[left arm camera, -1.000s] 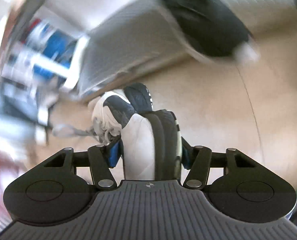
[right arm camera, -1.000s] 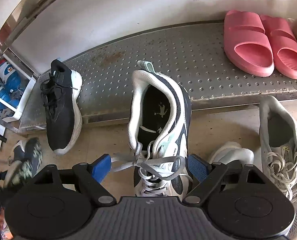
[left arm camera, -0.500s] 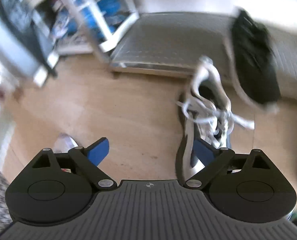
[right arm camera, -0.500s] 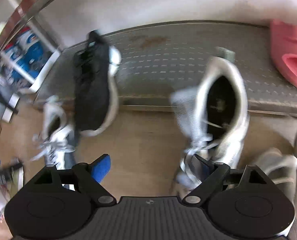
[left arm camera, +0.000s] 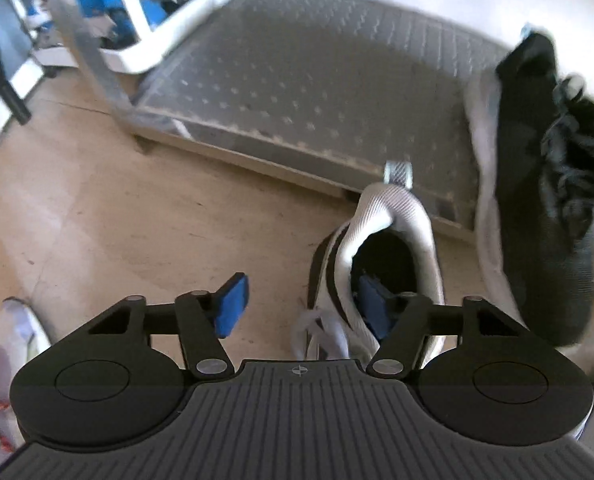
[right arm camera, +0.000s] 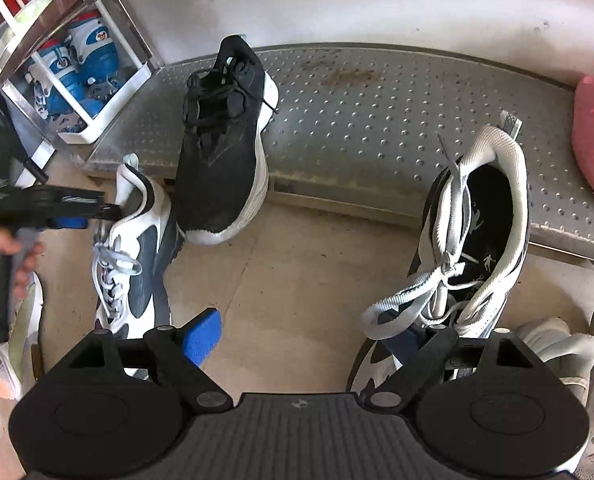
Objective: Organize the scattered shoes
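At the far left of the scene stood a white rack [right arm camera: 93, 120] holding blue skates [right arm camera: 77, 60], just beside the end of the low metal shelf [right arm camera: 377, 120]. Near it, on the wooden floor [right arm camera: 297, 264], lay a white and dark sneaker [left arm camera: 381, 232] with its heel towards the shelf. Our left gripper [left arm camera: 301, 306] had one pad down inside the sneaker's opening and the other outside, off its left side. The jaws had just been closing, with the sneaker's side wall between them. The outer pad was clear of the wall, so we judged nothing was gripped yet.

To the right of that sneaker, a black sneaker [right arm camera: 221, 152] lay heel on the shelf, its toe hanging over the front edge. Farther right, our right gripper [right arm camera: 301, 336] hung with its jaws spread wide and only floor between them. Its right pad sat just behind a lace loop of a second white and dark sneaker [right arm camera: 481, 236]. That one leaned heel-up against the shelf edge and looked like the mate of the first. At the far right, a pink slipper [right arm camera: 593, 140] rested on the shelf.

We judged the step to be picking up the left sneaker. The next move called for pinching the jaws firmly on its side wall. After that, we would lift it clear of the black sneaker's toe and set it squarely on the bare stretch of shelf. The trailing laces could snag, so a slow lift seemed wise.
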Available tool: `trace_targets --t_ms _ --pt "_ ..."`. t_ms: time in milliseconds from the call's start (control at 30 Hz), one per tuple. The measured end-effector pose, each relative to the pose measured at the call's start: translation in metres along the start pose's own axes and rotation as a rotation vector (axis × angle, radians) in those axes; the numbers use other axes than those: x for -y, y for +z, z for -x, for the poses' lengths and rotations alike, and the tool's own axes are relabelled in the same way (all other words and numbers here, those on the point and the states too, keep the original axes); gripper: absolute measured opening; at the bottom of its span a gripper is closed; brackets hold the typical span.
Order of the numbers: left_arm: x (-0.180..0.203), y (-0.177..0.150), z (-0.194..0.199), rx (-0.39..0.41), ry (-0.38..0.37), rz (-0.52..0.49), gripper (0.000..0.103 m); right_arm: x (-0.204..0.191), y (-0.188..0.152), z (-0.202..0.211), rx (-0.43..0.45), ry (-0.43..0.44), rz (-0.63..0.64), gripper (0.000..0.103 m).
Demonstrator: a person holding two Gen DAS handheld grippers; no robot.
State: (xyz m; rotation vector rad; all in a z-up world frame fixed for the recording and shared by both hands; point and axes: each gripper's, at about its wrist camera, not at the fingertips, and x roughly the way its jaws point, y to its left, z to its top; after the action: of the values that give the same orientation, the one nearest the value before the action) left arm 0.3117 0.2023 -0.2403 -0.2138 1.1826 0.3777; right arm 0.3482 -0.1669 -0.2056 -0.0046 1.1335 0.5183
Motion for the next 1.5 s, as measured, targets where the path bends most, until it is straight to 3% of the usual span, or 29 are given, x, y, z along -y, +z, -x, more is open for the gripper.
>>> trace_targets --t_ms 33,67,100,167,333,433,567,667,800,867,1033,1167,1233,1300,1367,1500 --pt "0.003 0.000 -0.006 -0.014 -0.004 -0.009 0.052 0.001 0.000 0.000 -0.001 0.002 -0.005 0.088" --pt "0.004 0.000 -0.011 -0.029 -0.047 0.013 0.032 0.002 0.000 0.001 -0.001 0.003 -0.009 0.087" --pt "0.004 -0.001 -0.011 -0.036 -0.055 0.025 0.026 0.003 -0.001 0.001 -0.001 0.002 -0.011 0.088" --pt "0.010 -0.002 -0.006 -0.032 0.000 -0.001 0.014 0.005 -0.001 0.002 0.001 -0.002 -0.014 0.088" --pt "-0.004 -0.019 0.050 0.093 0.025 -0.032 0.012 0.009 -0.001 0.008 0.025 -0.001 -0.023 0.087" --pt "-0.010 -0.037 0.096 0.166 -0.016 -0.017 0.012 0.011 -0.002 0.014 0.050 -0.004 -0.029 0.087" --pt "0.017 -0.069 0.162 0.252 -0.077 -0.074 0.012 0.015 -0.005 0.026 0.101 -0.025 -0.035 0.087" --pt "0.039 -0.083 0.188 0.225 -0.151 -0.065 0.012 0.021 -0.006 0.037 0.142 -0.039 -0.044 0.087" --pt "0.074 -0.097 0.193 0.182 -0.199 -0.071 0.012 0.044 -0.010 0.058 0.224 -0.061 -0.122 0.087" --pt "0.104 -0.098 0.190 0.203 -0.210 -0.107 0.012 0.055 -0.012 0.064 0.238 -0.069 -0.158 0.087" --pt "0.159 -0.082 0.170 0.229 -0.217 -0.160 0.012 0.083 -0.022 0.073 0.249 -0.091 -0.246 0.087" --pt "0.194 -0.064 0.142 0.205 -0.221 -0.126 0.013 0.102 -0.029 0.075 0.253 -0.112 -0.321 0.087" --pt "0.210 -0.059 0.124 0.191 -0.181 -0.161 0.019 0.106 -0.030 0.075 0.256 -0.117 -0.340 0.087" --pt "0.228 -0.053 0.102 0.173 -0.113 -0.235 0.050 0.107 -0.031 0.076 0.257 -0.117 -0.345 0.087" --pt "0.231 -0.052 0.098 0.180 -0.100 -0.286 0.070 0.106 -0.031 0.075 0.255 -0.114 -0.344 0.087" --pt "0.224 -0.061 0.113 0.244 -0.087 -0.367 0.084 0.100 -0.028 0.071 0.250 -0.111 -0.321 0.087"
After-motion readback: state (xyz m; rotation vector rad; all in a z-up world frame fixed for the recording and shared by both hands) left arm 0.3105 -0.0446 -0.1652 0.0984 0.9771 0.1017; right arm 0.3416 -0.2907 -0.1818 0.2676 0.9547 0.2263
